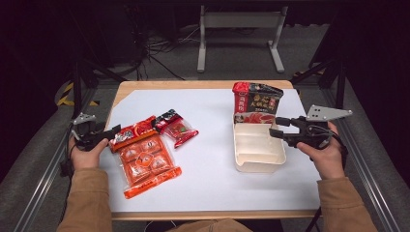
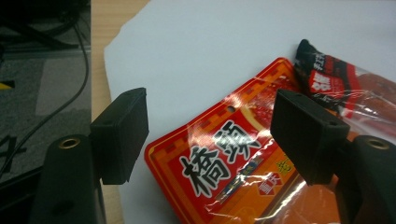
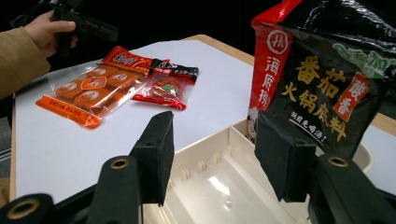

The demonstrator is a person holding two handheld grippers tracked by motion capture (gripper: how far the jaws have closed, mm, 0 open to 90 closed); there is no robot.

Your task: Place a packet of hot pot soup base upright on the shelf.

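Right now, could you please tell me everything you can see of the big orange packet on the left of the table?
The orange packet is a flat, glossy plastic pouch with a printed orange-red header bearing large Chinese characters and a small hang hole. Its clear body shows four round orange portions in two rows, and an orange strip ends it. It lies flat on the white sheet, slanted, header toward the left gripper, whose open jaws straddle the header corner without clearly pressing it. The small red sachet lies beside its far corner.

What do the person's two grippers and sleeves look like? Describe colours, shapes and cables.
Both sleeves are tan. The left gripper and right gripper are black with blocky rectangular jaws, and each carries a grey three-cornered plate on top. A black cable trails from the left one.
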